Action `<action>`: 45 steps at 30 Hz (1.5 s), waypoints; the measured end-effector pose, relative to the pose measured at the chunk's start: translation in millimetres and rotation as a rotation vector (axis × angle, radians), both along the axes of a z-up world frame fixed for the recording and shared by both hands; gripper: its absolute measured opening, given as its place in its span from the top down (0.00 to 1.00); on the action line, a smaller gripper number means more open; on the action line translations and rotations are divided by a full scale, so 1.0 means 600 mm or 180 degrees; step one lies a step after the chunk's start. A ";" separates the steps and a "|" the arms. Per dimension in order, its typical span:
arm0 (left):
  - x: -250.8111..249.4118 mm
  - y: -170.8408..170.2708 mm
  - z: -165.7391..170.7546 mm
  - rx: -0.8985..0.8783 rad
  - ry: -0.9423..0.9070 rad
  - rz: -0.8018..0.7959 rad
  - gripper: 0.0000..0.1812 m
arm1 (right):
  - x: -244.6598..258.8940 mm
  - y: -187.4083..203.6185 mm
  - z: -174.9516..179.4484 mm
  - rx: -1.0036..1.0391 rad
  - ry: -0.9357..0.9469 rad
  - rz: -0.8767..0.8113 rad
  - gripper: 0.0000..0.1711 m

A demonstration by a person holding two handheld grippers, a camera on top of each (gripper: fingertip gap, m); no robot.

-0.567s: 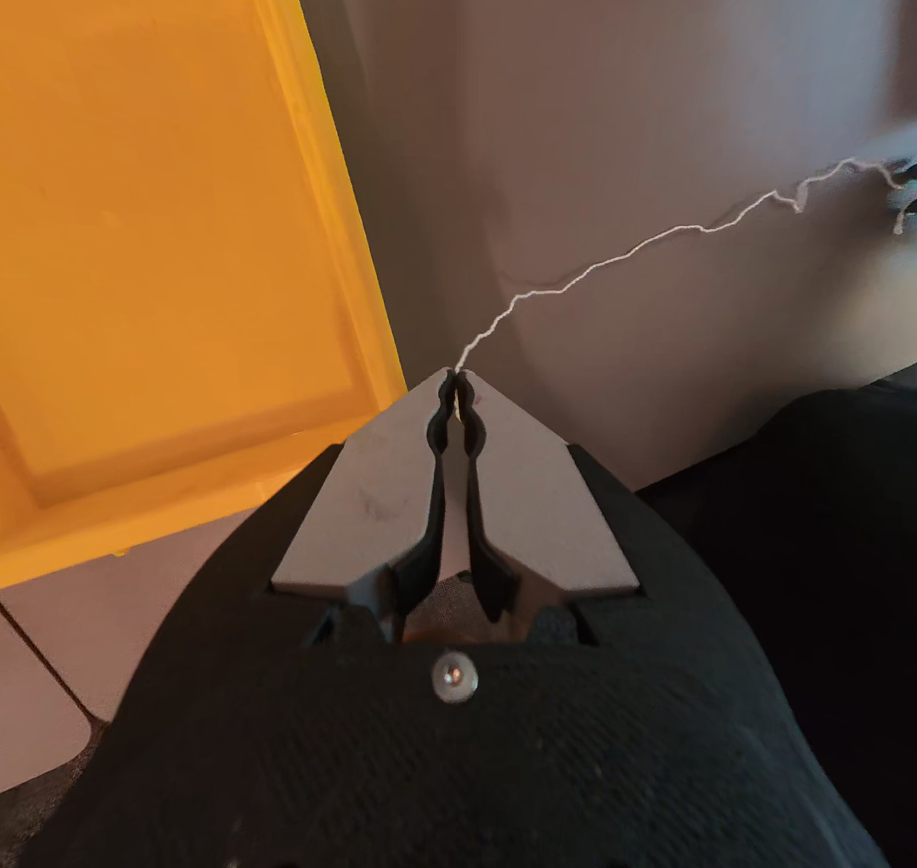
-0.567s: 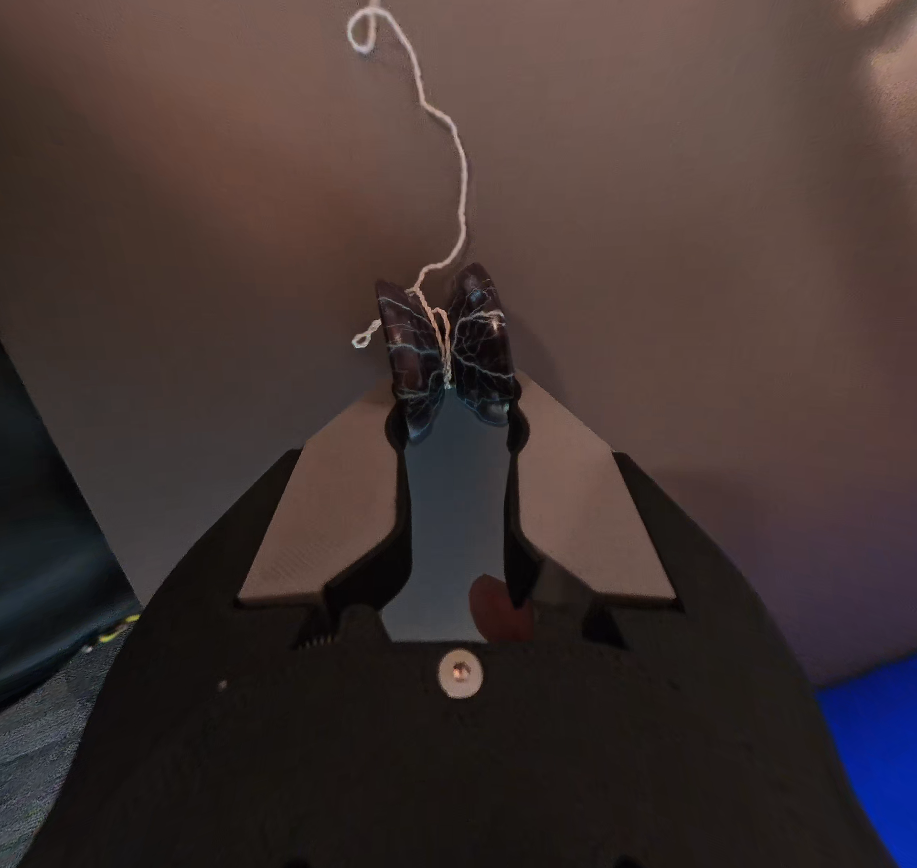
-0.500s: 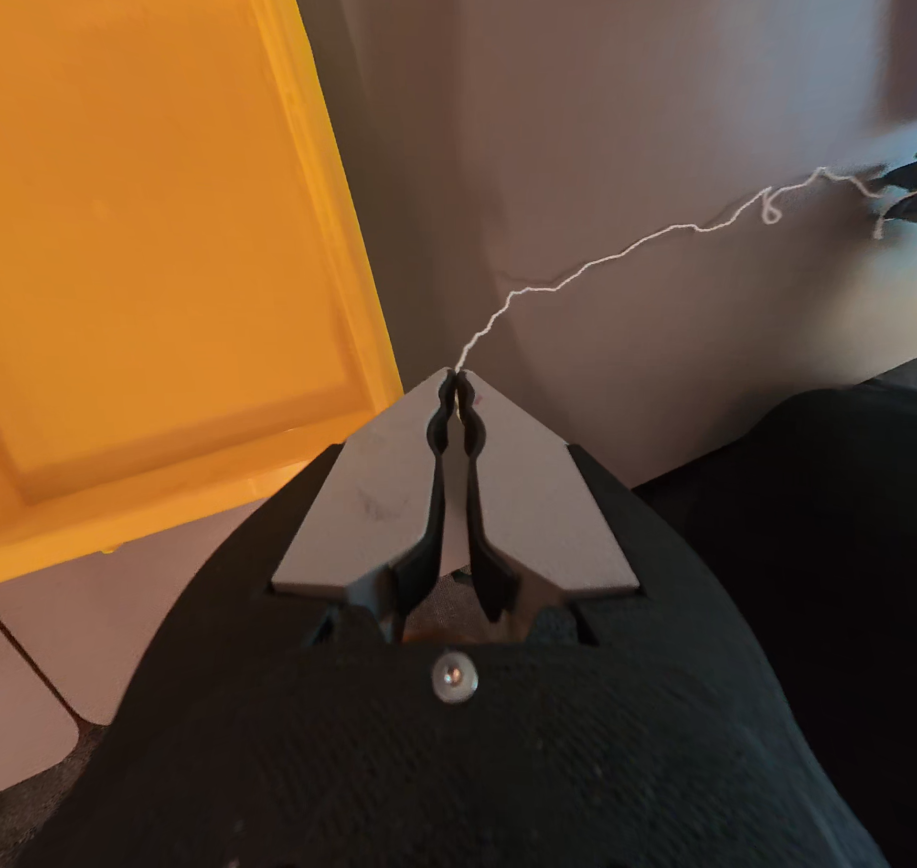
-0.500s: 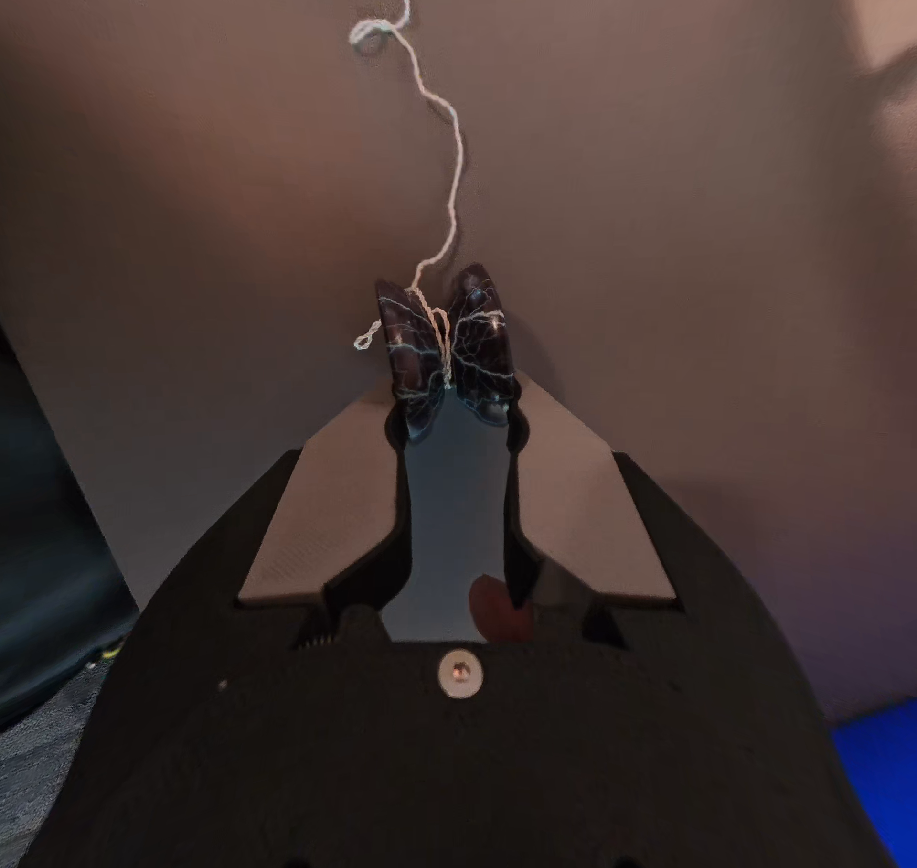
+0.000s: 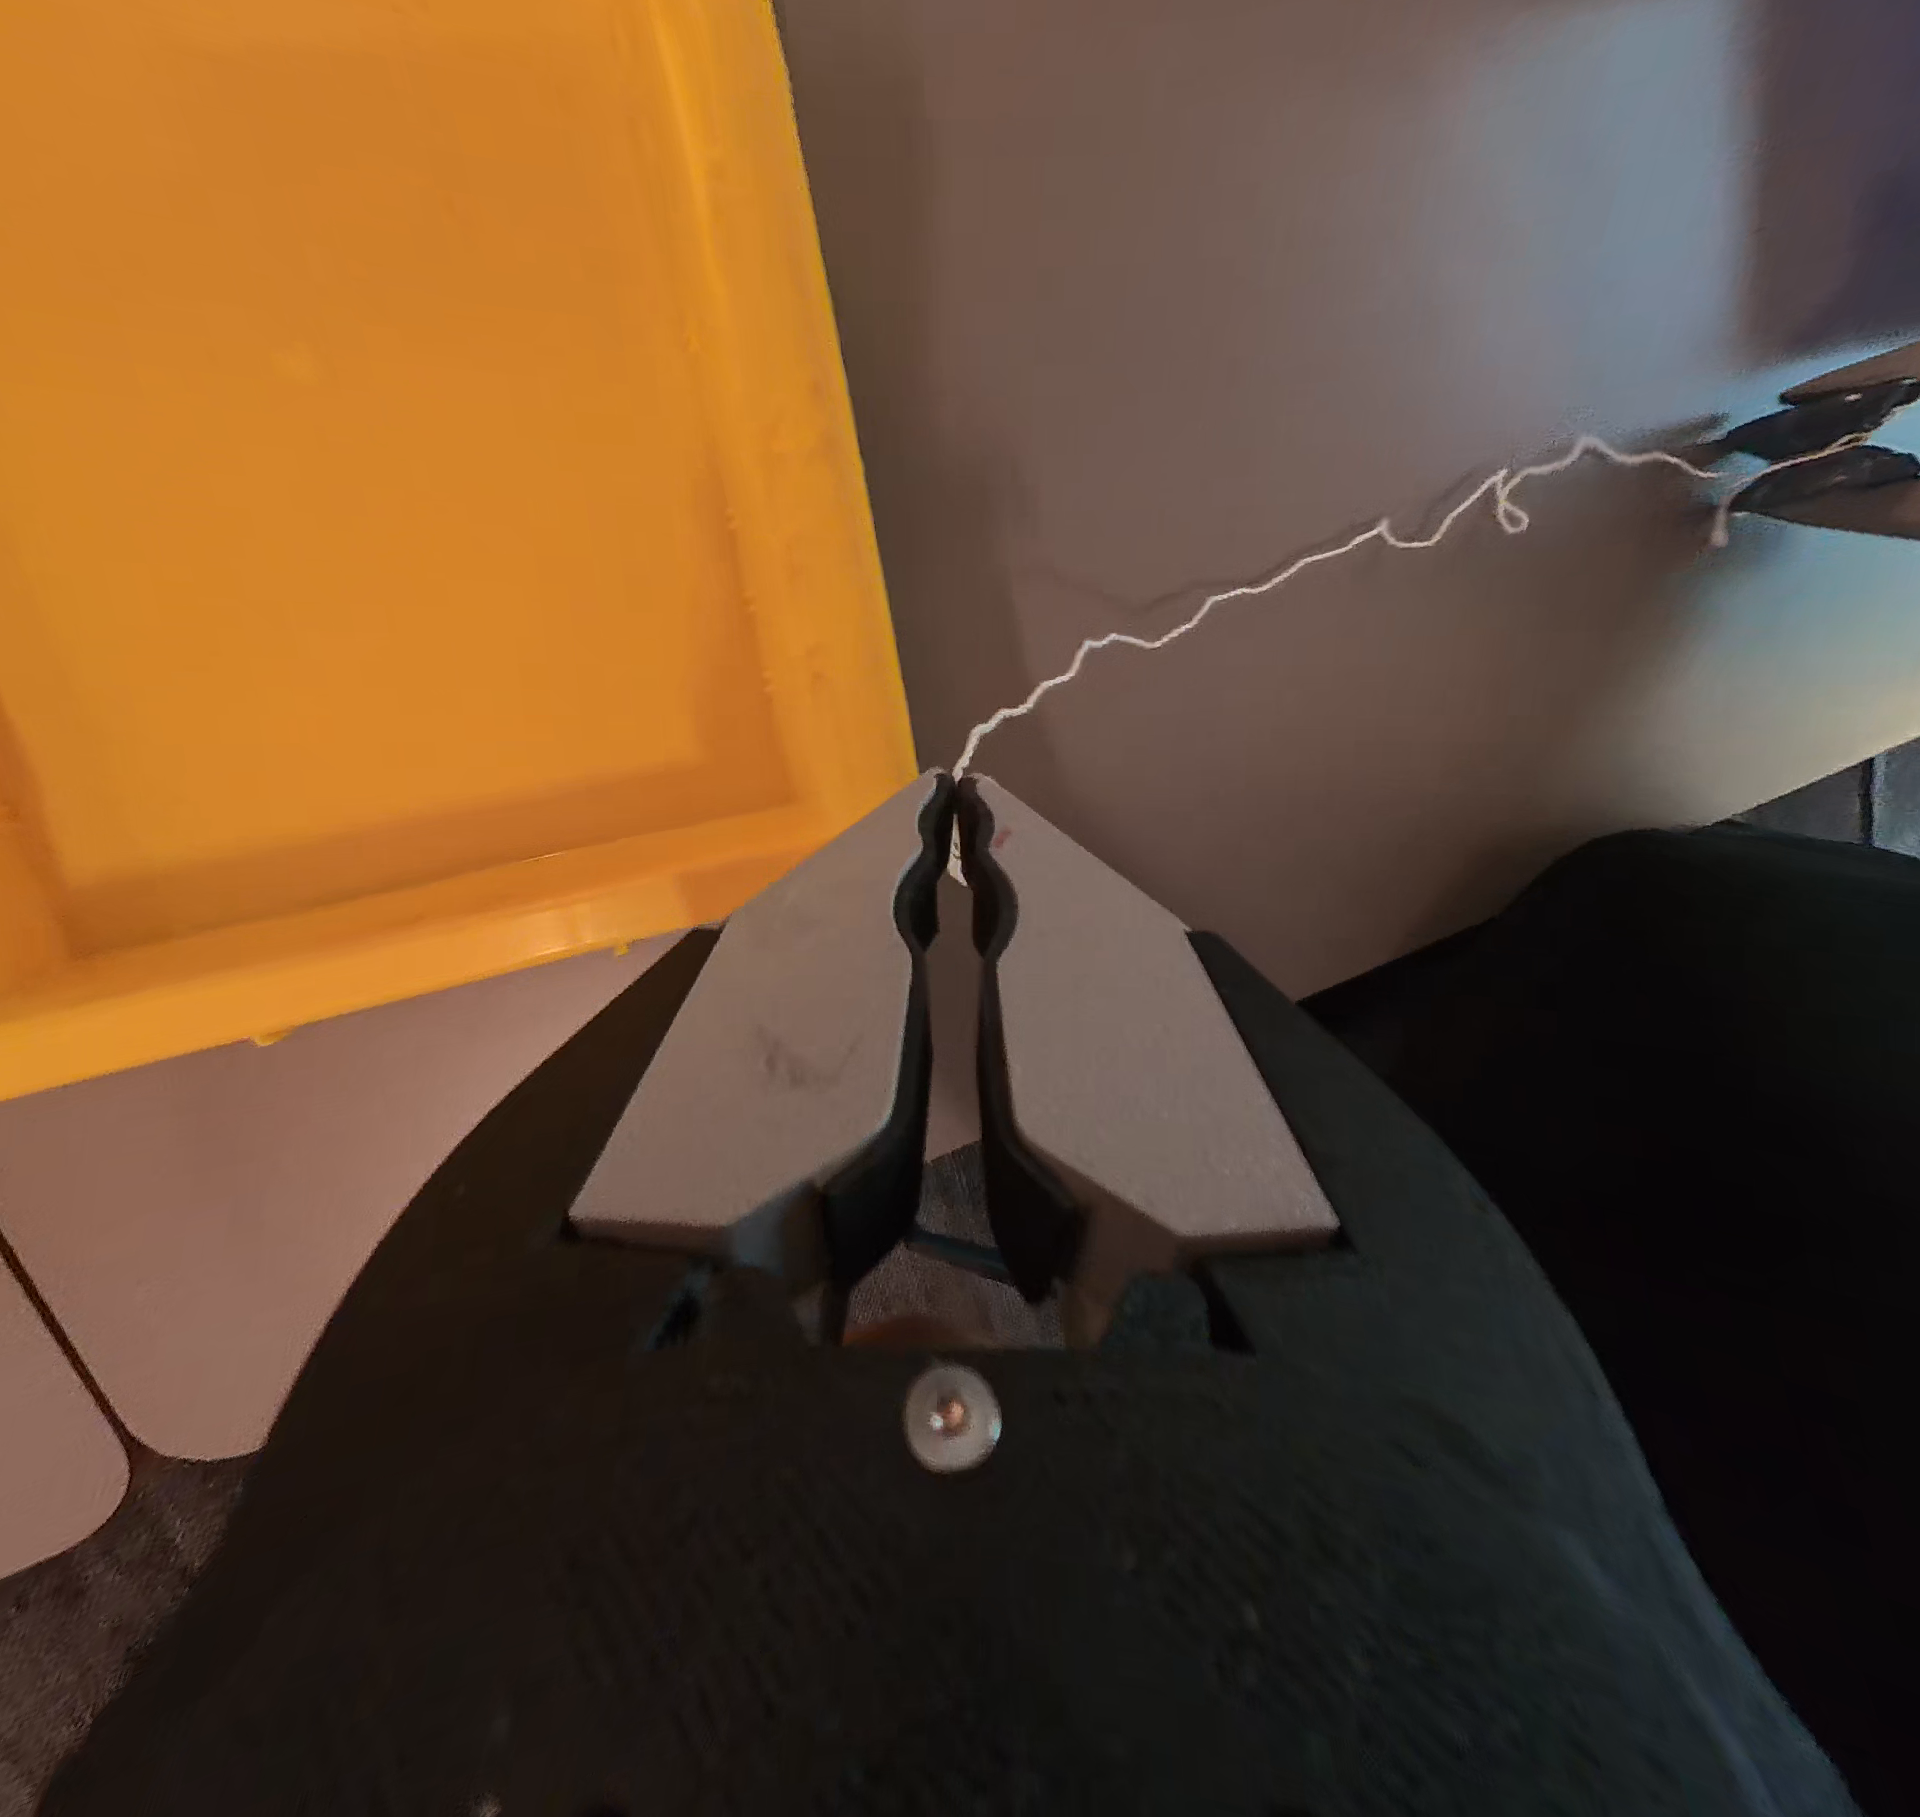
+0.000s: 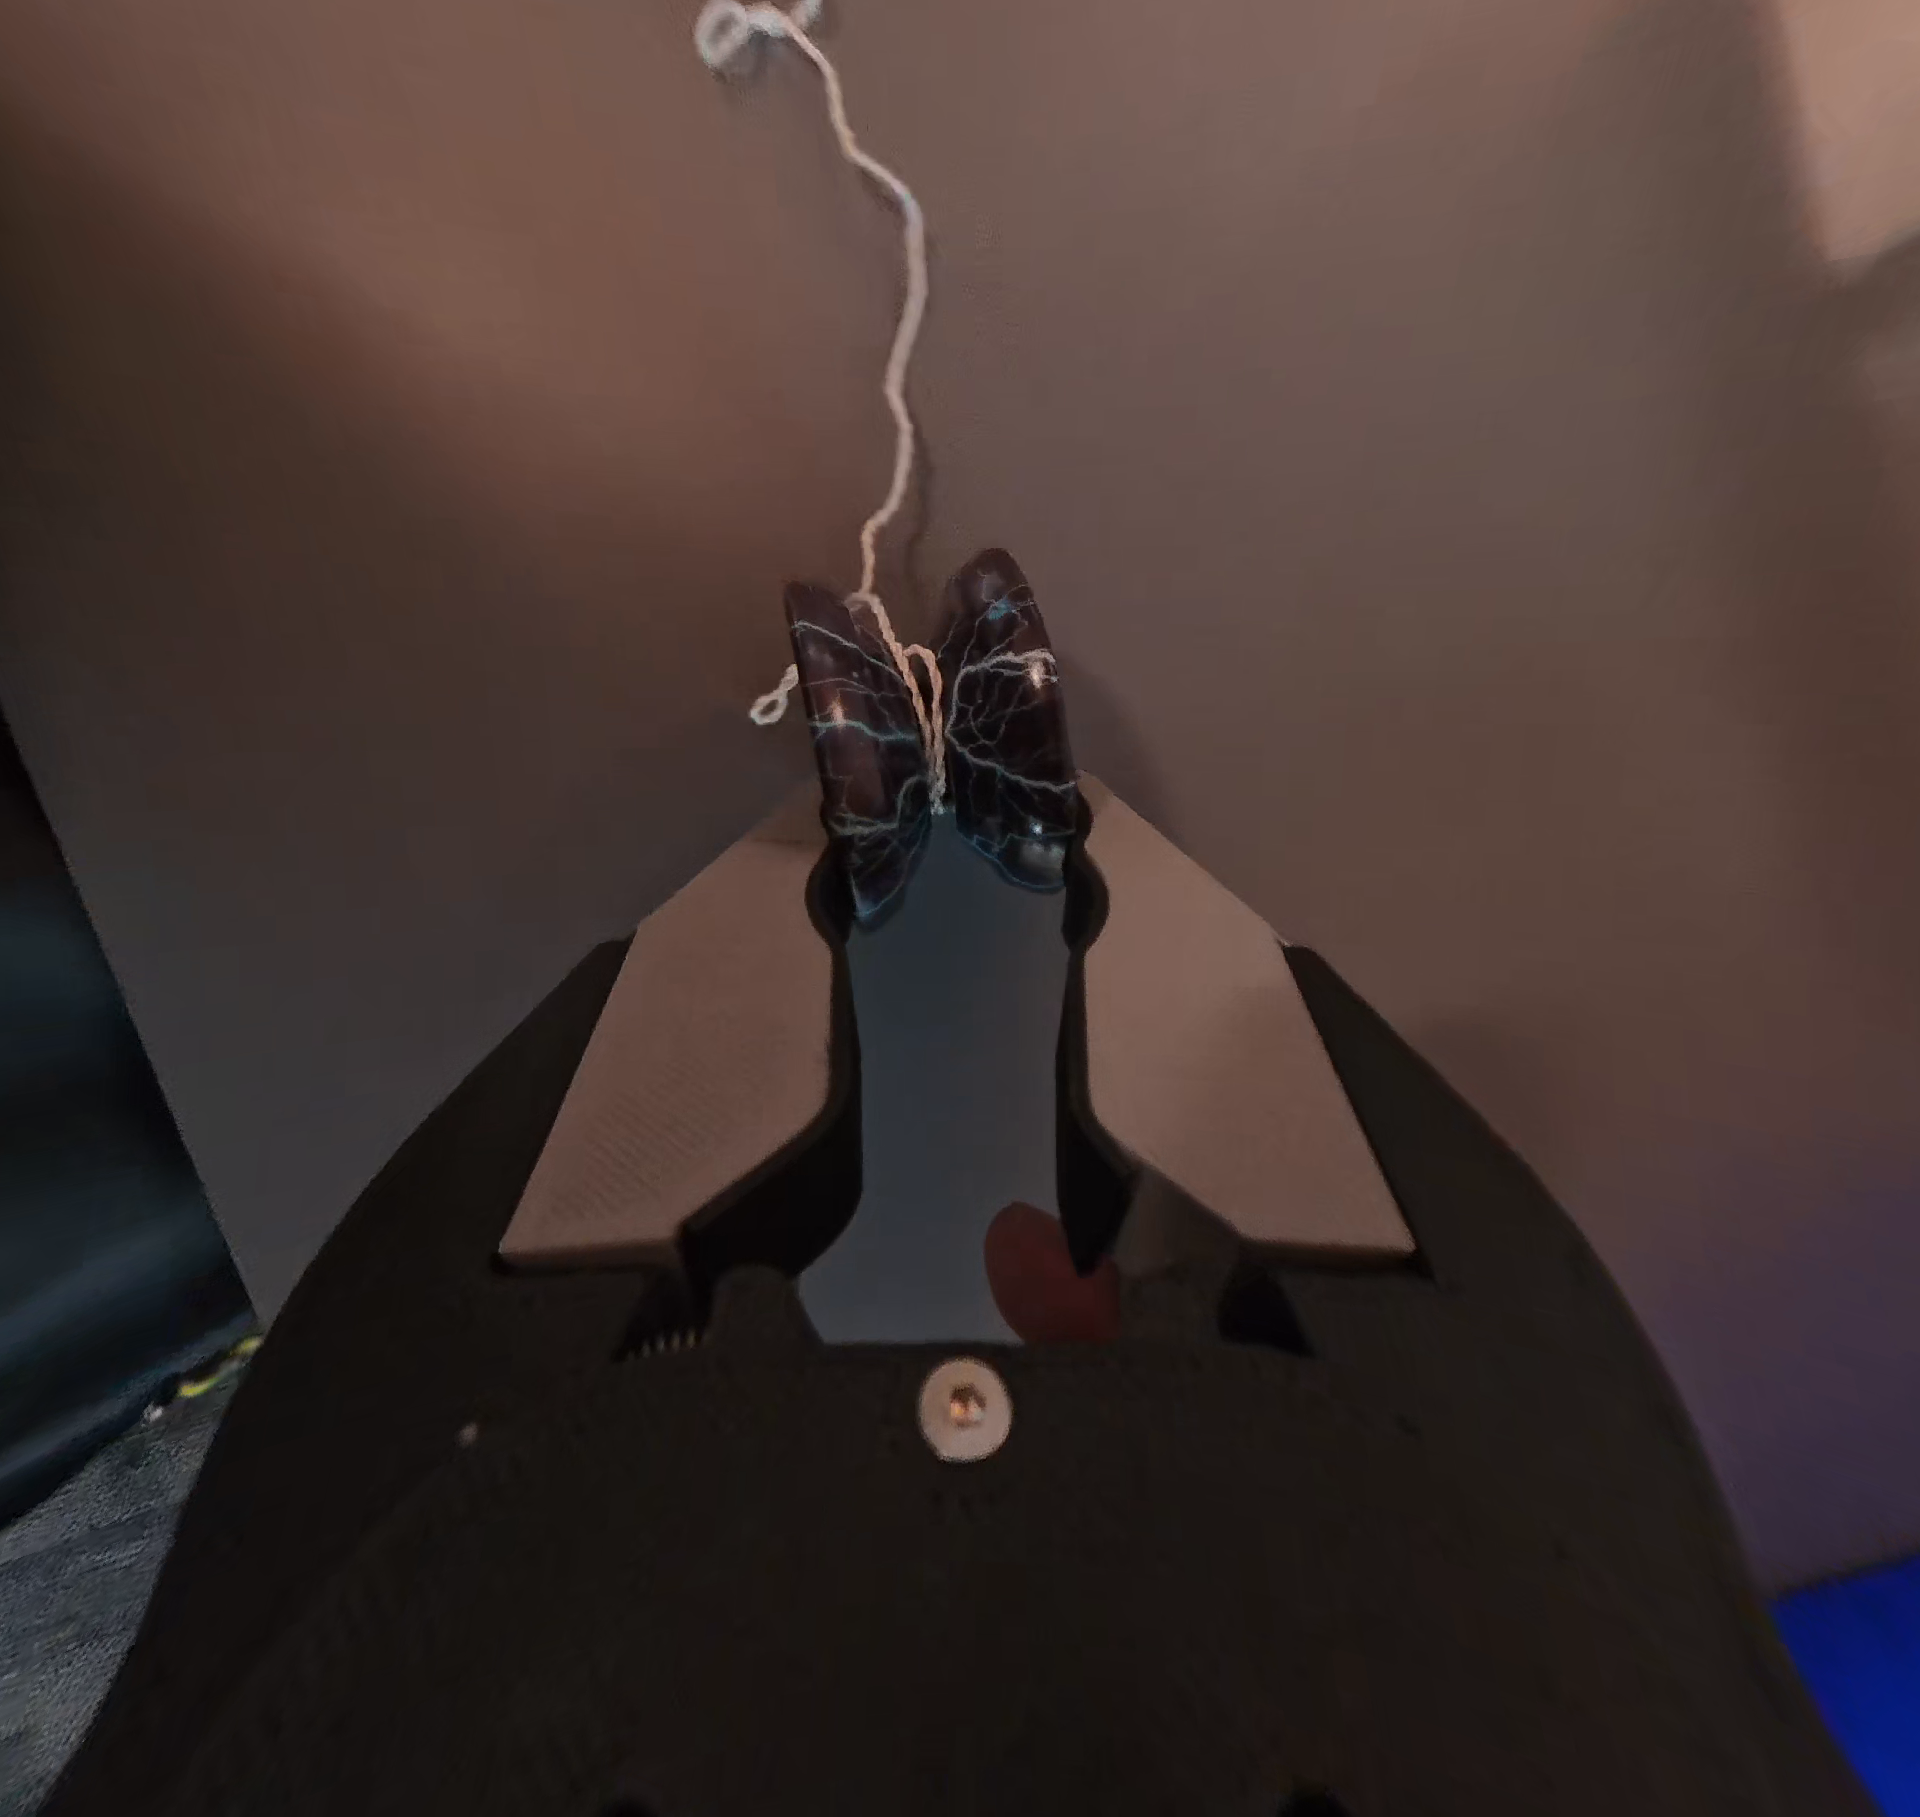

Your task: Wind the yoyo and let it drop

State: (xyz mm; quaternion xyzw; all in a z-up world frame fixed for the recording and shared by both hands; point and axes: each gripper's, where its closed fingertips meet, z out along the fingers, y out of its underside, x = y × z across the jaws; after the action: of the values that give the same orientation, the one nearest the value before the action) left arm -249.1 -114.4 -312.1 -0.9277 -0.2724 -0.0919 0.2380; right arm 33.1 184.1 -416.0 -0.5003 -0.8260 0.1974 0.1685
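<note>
White string is what ties your two tools together. Your left tool has its tips pressed together on one end of it, and from that pinch the string rises, kinked and slack, to the yoyo at the far right edge of the left wrist view. The yoyo there is blurred, with a short loose tail hanging just under it.

Your right tool is pinching the yoyo between its tips, one finger on each outer face. The yoyo is dark with pale vein-like lines, and its groove faces the camera. A few turns of string lie in the groove; a small loop sticks out just left of the yoyo, and the main strand climbs away from the yoyo in loose bends with a knot-like curl near the top of the view.

Left of the yoyo's string, a yellow bin sits on the grey surface, its near corner just beside your left tool's tips; whether they touch you cannot tell. Below and right of the string lies a black mass off the surface's edge. Nothing crosses the string between the yoyo and the left tool. Behind the yoyo in the right wrist view is only the plain surface.
</note>
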 end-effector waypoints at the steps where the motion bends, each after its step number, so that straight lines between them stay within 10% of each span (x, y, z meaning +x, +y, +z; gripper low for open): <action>1: -0.001 -0.002 0.000 0.0006 0.0009 0.0023 1.00 | 0.008 0.008 0.000 0.0007 -0.0035 -0.0024 0.80; 45: 0.055 0.096 -0.007 0.0186 -0.0195 -0.0357 1.00 | 0.017 0.008 0.055 -0.0031 -0.0174 -0.0112 0.65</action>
State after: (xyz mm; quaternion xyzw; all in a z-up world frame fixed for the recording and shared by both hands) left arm -216.2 -56.9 -316.3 -0.9310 -0.2243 -0.1414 0.2511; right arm 43.5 188.9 -383.3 -0.5208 -0.8204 0.1847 0.1469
